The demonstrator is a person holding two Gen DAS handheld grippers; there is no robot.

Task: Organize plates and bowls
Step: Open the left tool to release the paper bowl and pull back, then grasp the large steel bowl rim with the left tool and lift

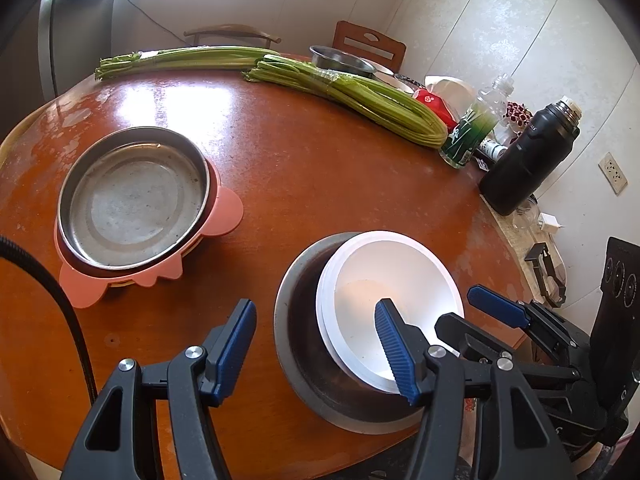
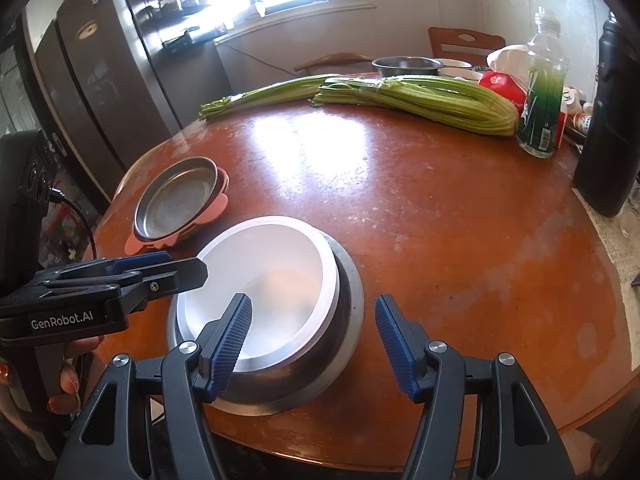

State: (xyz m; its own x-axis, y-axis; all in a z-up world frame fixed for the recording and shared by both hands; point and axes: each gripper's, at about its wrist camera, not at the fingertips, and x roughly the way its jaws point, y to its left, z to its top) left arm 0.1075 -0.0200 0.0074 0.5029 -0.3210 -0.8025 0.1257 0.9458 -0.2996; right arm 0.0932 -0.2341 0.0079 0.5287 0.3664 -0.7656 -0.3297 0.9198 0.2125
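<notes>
A white bowl (image 1: 380, 264) (image 2: 272, 256) sits nested in a larger steel bowl (image 1: 296, 320) (image 2: 346, 320) near the front edge of the round wooden table (image 1: 300, 168). My left gripper (image 1: 316, 340) is open. One pad hangs over the white bowl's inside and the other stands outside the steel bowl's left wall, neither pressing. My right gripper (image 2: 314, 340) is open too, straddling the bowls' right wall the same way. Each gripper shows in the other's view: the right gripper (image 1: 460, 310) and the left gripper (image 2: 186, 262). A steel plate (image 1: 132, 200) (image 2: 176, 200) rests on a pink plate (image 1: 228, 216) to the left.
Two celery bunches (image 1: 360, 96) (image 2: 420, 96) lie across the far side. A steel basin (image 1: 340, 58), a green-labelled bottle (image 1: 472, 128) and a black flask (image 1: 528, 160) crowd the back right. Chairs stand behind, and a fridge (image 2: 100, 80) at the left.
</notes>
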